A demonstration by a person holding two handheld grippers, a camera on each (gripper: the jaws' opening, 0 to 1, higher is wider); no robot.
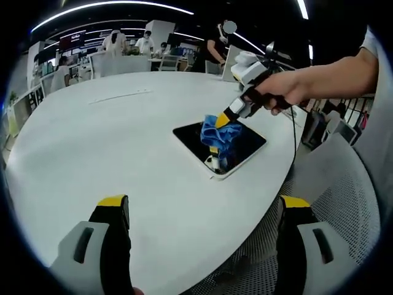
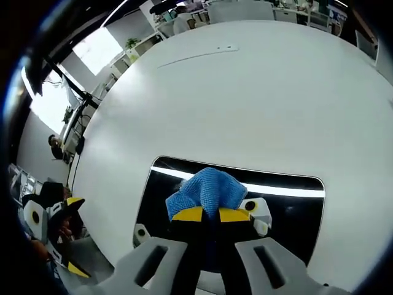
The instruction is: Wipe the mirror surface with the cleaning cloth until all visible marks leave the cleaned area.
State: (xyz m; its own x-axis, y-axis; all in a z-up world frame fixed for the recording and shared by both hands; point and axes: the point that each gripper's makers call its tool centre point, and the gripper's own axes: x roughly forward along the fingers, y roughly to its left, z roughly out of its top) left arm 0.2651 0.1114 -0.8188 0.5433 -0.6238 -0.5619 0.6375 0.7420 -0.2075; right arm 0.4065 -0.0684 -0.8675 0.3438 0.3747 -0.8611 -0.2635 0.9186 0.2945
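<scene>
Mirror (image 1: 245, 142) lay flat near the edge of a round white surface (image 1: 110, 141), dark glass in a pale frame. Left gripper (image 1: 202, 212) hung back from it, fingers (image 1: 113, 206) spread wide and holding nothing. From that view, a hand (image 1: 288, 89) pressed the right gripper (image 1: 222, 120) down onto a blue cloth (image 1: 218, 132) on the glass. Right gripper view looked straight down: yellow-tipped fingers (image 2: 190, 214) pinched together on the cloth (image 2: 206, 187), bunched at the mirror's (image 2: 295, 212) middle, ceiling lights reflected as a bright stripe.
</scene>
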